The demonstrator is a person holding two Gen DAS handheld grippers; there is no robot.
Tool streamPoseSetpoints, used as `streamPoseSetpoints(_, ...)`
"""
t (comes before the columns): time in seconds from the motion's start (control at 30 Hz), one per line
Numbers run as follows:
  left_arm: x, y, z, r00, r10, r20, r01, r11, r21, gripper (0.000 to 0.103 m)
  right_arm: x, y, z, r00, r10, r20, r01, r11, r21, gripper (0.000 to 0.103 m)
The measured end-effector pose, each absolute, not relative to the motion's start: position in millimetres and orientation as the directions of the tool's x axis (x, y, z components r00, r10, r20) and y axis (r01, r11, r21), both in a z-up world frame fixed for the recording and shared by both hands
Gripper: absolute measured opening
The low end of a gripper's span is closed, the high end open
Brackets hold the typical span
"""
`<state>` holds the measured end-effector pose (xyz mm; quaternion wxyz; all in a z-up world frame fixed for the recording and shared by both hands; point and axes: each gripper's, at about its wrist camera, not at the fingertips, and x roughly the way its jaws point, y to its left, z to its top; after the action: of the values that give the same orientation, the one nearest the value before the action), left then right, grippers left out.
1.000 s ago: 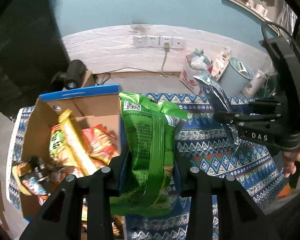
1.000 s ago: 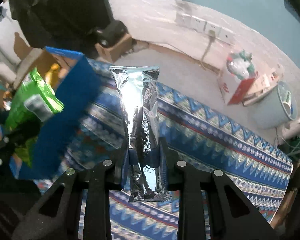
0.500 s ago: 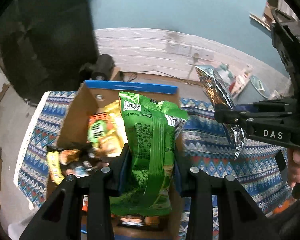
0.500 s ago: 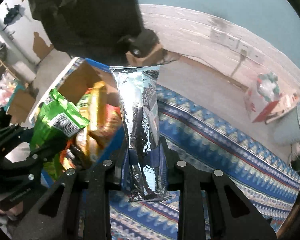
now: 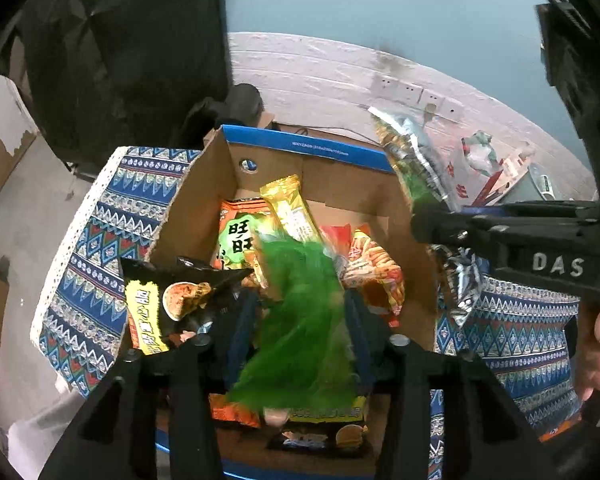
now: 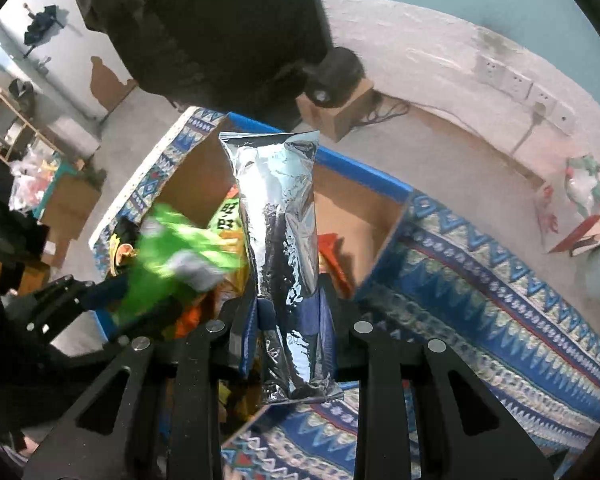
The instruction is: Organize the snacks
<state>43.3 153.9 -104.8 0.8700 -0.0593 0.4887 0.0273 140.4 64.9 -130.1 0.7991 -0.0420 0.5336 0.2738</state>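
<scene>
Room: teal wall over a pale whitewashed band with sockets; a woven cloth (image 5: 100,240) in blue zigzag covers the tabletop.
Box (image 5: 300,148): corrugated cardboard with a blue rim, open on top, at 12 o'clock from the left gripper; glossy crinkled packets in orange, yellow and black are heaped inside.
Left gripper (image 5: 300,320): jaws spread wider than the green packet (image 5: 300,320), which is smeared by motion between them, so it looks released and falling over the box.
Risk, left: a light, slippery film packet may glance off the heap and slide toward the 6 o'clock rim.
Right gripper (image 6: 288,312): clamped low on the silver packet (image 6: 276,216), a long foil sleeve standing upright, mirror-bright and wrinkled, crimped flat at the top.
Risk, right: held only near its bottom, the tall sleeve could tip or slip from the pads; lowered now, it may strike the box wall at 1 o'clock or the left gripper.
</scene>
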Motion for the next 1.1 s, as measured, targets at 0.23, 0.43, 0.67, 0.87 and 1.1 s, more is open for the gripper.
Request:
streamPoseSetpoints(0.23, 39.5, 153.9, -93.0, 0.537, 0.026, -0.843, -0.119, 0.992, -0.045, 0.076, 142.1, 73.1, -136.2, 0.255, 0.42, -0.871, -0.481, 0.837, 0.262, 0.029)
streamPoseSetpoints(0.43, 32.4, 151.5, -81.5, 0.55, 0.042, -0.834, -0.114, 0.993, -0.025, 0.081, 138.5, 67.4, -123.8, 0.28, 0.427, -0.86, -0.46, 0.846, 0.27, 0.053)
streamPoseSetpoints(0.67, 22.0, 146.7, -59.2, 0.594, 0.072, -0.801, -0.108, 0.994, 0.009, 0.087, 119.6, 53.2, -99.4, 0.391, 0.368, -0.844, -0.432, 0.883, 0.185, 0.069)
streamPoseSetpoints(0.87, 11.0, 139.5, -42.8, 0.625, 0.052, -0.779, -0.086, 0.996, -0.002, 0.093, 100.6, 46.0, -78.8, 0.457, 0.354, -0.816, -0.432, 0.89, 0.145, 0.07)
streamPoseSetpoints(1.1, 2.1, 128.8, -30.5, 0.65, 0.041, -0.758, -0.057, 0.998, 0.005, 0.094, 78.9, 35.5, -68.5, 0.51, 0.332, -0.793, -0.421, 0.901, 0.106, 0.07)
